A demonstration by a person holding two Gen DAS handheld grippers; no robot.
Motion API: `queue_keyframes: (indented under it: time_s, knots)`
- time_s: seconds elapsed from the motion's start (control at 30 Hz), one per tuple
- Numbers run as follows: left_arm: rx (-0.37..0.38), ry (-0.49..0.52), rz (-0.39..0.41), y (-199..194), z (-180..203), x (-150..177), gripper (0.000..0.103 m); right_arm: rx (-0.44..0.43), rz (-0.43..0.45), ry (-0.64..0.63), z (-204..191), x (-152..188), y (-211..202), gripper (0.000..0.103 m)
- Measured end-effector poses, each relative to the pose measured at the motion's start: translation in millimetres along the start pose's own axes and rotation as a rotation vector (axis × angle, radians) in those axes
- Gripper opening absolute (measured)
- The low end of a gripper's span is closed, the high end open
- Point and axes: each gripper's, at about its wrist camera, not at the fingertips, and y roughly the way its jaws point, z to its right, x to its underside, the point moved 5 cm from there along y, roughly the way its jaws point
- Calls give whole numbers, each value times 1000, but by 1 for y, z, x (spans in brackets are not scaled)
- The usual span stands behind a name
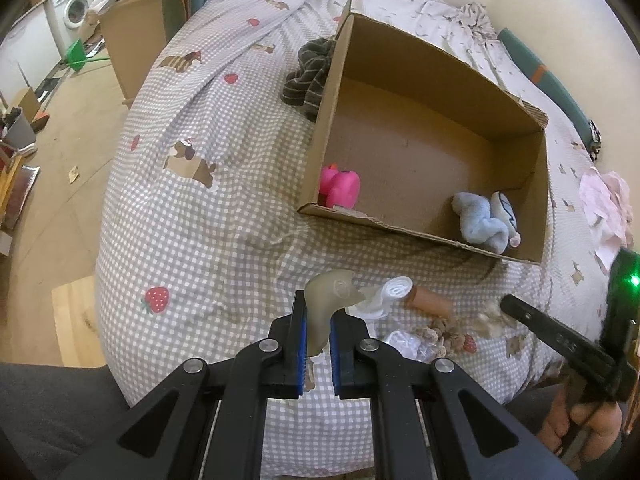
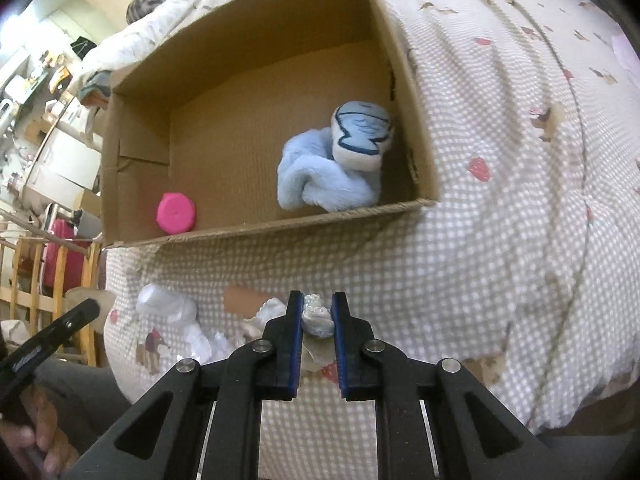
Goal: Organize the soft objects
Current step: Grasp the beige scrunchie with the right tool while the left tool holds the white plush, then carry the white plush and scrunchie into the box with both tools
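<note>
Two claws each grip one toy; box holds three.

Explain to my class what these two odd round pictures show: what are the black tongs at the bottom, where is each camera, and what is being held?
There is no robot here. A person holds a black two-finger gripper in each hand, and each carries a wide-angle camera looking along its fingers, hence the round, bent pictures.

The left gripper is shut on a pale greenish soft piece. The same view shows the right gripper's finger and the person's hand.

The right gripper is shut on a small white soft item.

Everything lies on a bed with a checked cover. On it stands an open cardboard box holding a pink toy and a light blue plush. More white soft things wait on the cover in front of the box.
</note>
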Motion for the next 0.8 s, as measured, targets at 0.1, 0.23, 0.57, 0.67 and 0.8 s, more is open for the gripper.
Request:
queue_keyframes:
  time_s: [0.1,0.23,0.57,0.67,0.8]
  knots:
    - [-16,13,5,1,3,0,9,26,-6,-30,2,6,-2,16]
    - [-47,41,21,2,6,0,9,20,12,-22,4,7,-10,16]
    - [-40,72,96,-28,19,-17,9,-89,129,-67,-12,-2,-78,16]
    - [-25,84,134,-43,29,-34,9,-109,171,-87,-17,-13,-100,16]
    - [-12,119,174,-57,43,-53,9,-136,215,-93,-20,-30,-119,16]
